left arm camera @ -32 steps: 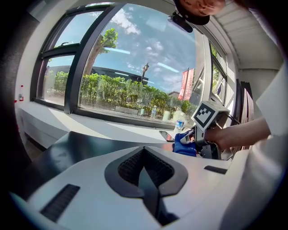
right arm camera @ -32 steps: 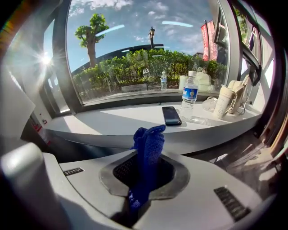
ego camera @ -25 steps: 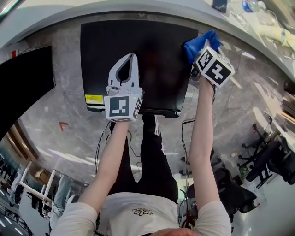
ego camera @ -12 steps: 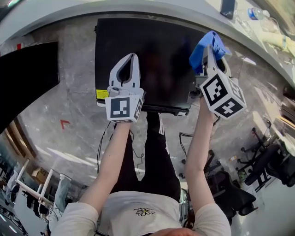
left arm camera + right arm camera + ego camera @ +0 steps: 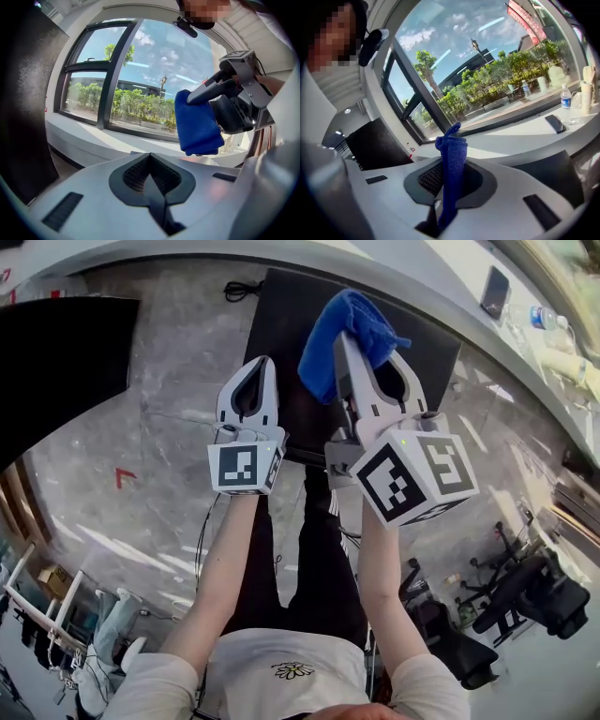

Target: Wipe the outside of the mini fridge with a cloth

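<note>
The black mini fridge (image 5: 281, 423) stands on the marble floor below me, seen from above. Held high over its top, my right gripper (image 5: 361, 338) is shut on a blue cloth (image 5: 345, 332), which bunches out past the jaw tips. In the right gripper view the cloth (image 5: 452, 164) stands up between the closed jaws, with the fridge top (image 5: 555, 171) at lower right. My left gripper (image 5: 260, 364) is shut and empty over the fridge's left edge. The left gripper view shows its closed jaws (image 5: 150, 157) and the cloth (image 5: 197, 124) hanging from the right gripper.
A second black cabinet (image 5: 56, 371) stands to the left. A curved white window ledge (image 5: 441, 277) runs behind the fridge, holding a phone (image 5: 495, 292) and a water bottle (image 5: 548, 320). Cables lie on the floor (image 5: 197, 540), and an office chair (image 5: 525, 592) is at right.
My right gripper has lifted the cloth off the fridge's right edge and swung it up and left, over the top. The left gripper stays shut in much the same place.
</note>
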`<state>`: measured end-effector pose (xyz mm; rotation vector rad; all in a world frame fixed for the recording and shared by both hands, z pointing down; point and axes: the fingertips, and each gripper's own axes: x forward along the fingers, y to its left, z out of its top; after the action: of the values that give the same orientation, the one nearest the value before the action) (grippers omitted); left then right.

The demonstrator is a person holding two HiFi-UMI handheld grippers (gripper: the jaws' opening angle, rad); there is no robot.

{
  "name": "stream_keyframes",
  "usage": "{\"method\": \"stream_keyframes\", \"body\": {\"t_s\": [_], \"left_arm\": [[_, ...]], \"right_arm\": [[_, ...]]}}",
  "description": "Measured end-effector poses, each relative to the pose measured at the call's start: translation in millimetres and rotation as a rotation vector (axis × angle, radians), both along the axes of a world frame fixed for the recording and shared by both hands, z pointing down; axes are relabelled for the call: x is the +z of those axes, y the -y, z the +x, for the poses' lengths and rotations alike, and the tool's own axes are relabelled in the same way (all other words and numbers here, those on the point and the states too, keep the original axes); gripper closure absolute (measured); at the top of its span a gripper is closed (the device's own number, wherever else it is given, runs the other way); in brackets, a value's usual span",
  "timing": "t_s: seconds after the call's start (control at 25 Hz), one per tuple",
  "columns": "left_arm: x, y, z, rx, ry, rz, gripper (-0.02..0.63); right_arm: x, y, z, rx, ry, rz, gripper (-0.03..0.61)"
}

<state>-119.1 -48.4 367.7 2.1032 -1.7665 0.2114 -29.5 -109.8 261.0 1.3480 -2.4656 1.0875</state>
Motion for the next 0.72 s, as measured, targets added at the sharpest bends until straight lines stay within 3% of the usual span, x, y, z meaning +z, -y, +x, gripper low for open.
{"method": "stream_keyframes", "body": {"t_s": [0.16,0.4,0.72], "left_arm": [[7,-2,-43,-0.034,0.008,-0.008,0.609],[18,6,-91,-0.048,0.019,-0.006,0.609],[28,16,-102,0.001,0.005,-0.006,0.609]], "right_arm": [[25,1,-56,-0.063,-0.03,-0.058,0.516],[85,7,-108,-0.101,-0.067,-0.15,0.517],[171,29,-137,-0.115,-0.314,-0.203,0.516]]}}
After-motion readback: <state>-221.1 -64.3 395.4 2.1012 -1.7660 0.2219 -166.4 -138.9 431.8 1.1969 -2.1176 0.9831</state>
